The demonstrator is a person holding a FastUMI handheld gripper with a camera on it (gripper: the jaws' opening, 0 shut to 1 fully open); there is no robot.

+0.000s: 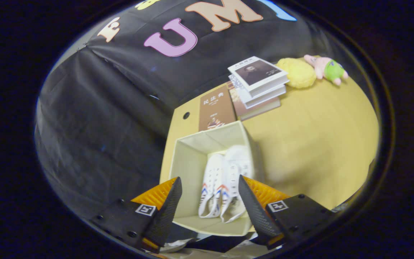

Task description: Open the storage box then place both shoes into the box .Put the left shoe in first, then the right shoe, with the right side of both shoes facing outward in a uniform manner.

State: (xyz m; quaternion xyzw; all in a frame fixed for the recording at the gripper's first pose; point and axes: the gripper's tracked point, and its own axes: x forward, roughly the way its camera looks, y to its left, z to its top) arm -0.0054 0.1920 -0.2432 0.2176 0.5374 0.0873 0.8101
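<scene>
One storage box (pixel 189 162), open, near the left edge of the yellow bench (pixel 318 144). Two white shoes (pixel 223 183) inside, side by side, toward its right wall. Gripper (pixel 210 199) spread wide above, holding nothing. Farther off: four books (pixel 244 93). Far right: two plush toys (pixel 313 72).

The box (pixel 189 162) is a cream fabric cube, open at the top, standing on the yellow table (pixel 311 144) near its edge. Both shoes lie inside it, side by side and touching, against the box's right wall. They are white with red and blue stripes on the side. The left shoe (pixel 211 187) is nearer the box's middle; the right shoe (pixel 235 180) is against the wall. The box's left half is bare.
</scene>
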